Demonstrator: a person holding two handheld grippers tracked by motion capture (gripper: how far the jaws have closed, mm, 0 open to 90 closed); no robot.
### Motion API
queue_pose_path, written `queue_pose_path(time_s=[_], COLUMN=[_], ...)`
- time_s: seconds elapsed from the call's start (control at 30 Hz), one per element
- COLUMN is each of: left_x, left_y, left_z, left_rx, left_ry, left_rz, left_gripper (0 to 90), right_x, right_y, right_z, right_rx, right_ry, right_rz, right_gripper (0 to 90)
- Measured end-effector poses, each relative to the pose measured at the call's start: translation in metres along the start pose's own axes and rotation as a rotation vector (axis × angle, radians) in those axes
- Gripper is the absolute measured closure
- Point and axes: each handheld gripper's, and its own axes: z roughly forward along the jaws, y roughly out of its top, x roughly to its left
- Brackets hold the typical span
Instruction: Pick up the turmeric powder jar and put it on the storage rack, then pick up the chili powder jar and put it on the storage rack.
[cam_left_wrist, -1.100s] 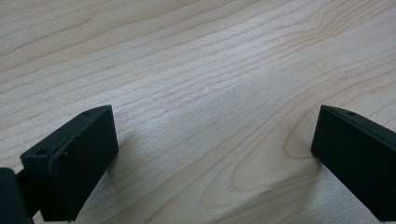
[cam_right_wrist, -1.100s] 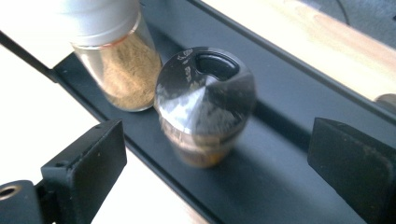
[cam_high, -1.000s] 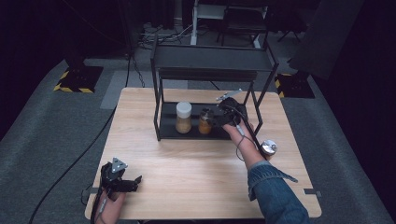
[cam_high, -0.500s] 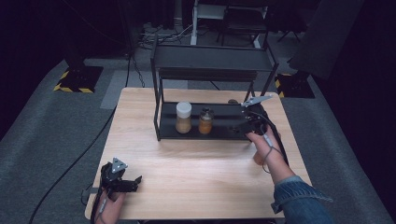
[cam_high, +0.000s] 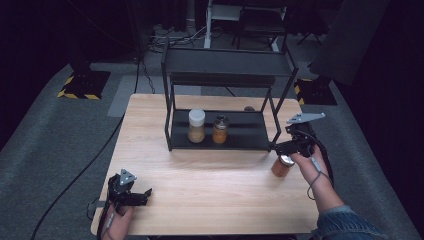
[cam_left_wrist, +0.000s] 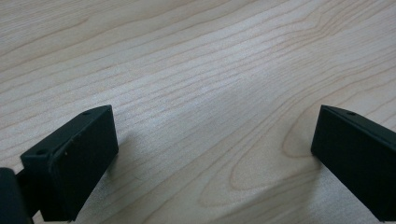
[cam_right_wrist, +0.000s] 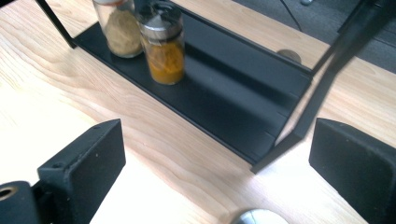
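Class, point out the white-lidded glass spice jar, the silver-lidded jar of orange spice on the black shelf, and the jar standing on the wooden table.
White-lidded glass spice jar (cam_high: 196, 126), high view, body.
Silver-lidded jar of orange spice (cam_right_wrist: 163, 46), right gripper view, glass body.
Jar standing on the wooden table (cam_high: 282, 167), high view, body.

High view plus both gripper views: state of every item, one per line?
White-lidded jar: upright, lid on, on the rack's lower shelf.
Silver-capped jar: upright, capped, beside it on the same shelf.
Third jar: upright on the table, just below the right gripper.
Rack: standing, top shelf bare.
Left gripper: open, holding nothing.
Right gripper: open, holding nothing.
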Motion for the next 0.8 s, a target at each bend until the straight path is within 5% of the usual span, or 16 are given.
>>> queue_pose_path(time_s=[0.8], left_x=[-0.003], left_y=[0.002], left_z=[0.002], left_rx=[0.000], left_ry=[0.010], left_rz=[-0.011], left_gripper=[0.3], right_x=[-0.008], right_y=[-0.049], right_z=[0.006], right_rx=[0.057], right_ry=[-0.040], right_rz=[0.046], right_gripper=[3.0])
